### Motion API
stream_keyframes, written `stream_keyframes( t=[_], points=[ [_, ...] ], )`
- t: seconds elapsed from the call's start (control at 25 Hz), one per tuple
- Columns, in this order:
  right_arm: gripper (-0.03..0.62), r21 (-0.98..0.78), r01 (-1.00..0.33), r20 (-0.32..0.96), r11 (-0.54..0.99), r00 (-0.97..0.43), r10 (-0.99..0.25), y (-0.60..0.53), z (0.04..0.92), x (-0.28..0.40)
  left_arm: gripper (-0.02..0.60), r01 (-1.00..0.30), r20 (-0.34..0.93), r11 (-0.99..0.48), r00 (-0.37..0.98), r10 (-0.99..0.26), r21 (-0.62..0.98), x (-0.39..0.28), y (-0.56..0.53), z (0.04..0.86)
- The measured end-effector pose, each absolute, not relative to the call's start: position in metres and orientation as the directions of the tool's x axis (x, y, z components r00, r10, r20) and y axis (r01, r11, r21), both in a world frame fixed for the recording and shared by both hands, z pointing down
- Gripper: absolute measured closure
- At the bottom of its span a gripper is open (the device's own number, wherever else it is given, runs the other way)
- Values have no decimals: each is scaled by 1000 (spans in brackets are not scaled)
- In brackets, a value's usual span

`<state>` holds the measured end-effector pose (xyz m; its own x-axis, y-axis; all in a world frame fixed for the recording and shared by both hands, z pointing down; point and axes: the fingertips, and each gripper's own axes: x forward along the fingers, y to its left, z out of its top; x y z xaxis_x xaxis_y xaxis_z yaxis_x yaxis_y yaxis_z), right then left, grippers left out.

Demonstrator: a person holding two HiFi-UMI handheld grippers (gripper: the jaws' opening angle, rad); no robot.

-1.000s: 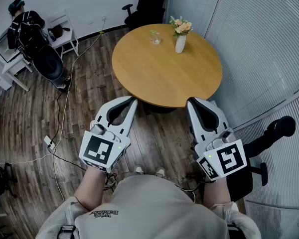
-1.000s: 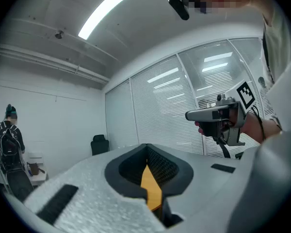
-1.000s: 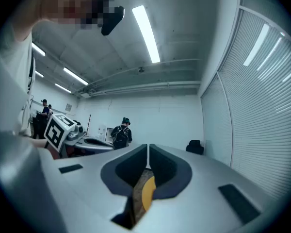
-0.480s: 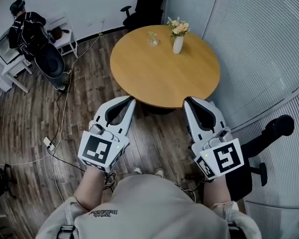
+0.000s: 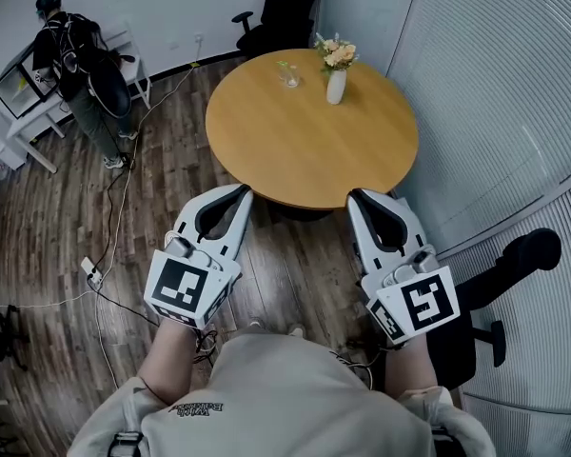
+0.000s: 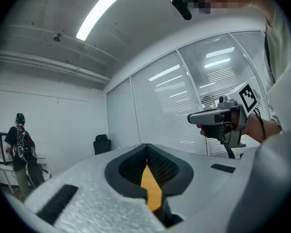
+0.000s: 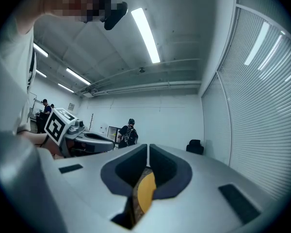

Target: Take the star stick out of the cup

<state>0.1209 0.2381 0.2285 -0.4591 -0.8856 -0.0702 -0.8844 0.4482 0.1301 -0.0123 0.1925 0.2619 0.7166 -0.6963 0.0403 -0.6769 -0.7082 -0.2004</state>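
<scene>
Stick (image 5: 285, 66) stands in cup (image 5: 288, 76) at far side of surface (image 5: 305, 150), near vase (image 5: 335, 86); left gripper (image 5: 244, 194) and right gripper (image 5: 354, 198) empty, jaws together, short of near edge; risk: long reach could clip vase or tip cup, and thin stick may slip from jaws.

Office, round table (image 5: 309, 146), swivel chair (image 5: 287, 8), blinds (image 5: 500, 84)

Head camera looks steeply down past my left hand-held gripper (image 5: 238, 200) and right hand-held gripper (image 5: 359, 200) to table (image 5: 305, 150). Gripper cameras sit close behind own jaws, facing level. All share table.
</scene>
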Motion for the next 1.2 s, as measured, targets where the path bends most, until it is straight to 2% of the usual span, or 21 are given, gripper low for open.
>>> stream_keyframes(
  t=[0.56,1.2],
  points=[
    [557,144,-879,-67,456,-468,-881,229,240,168,559,-696,58,-686,692,-719,-211,23,203,271],
    [557,158,-879,-32,451,-461,-887,188,267,165,560,-698,32,-688,697,-716,-199,24,166,290]
  ],
)
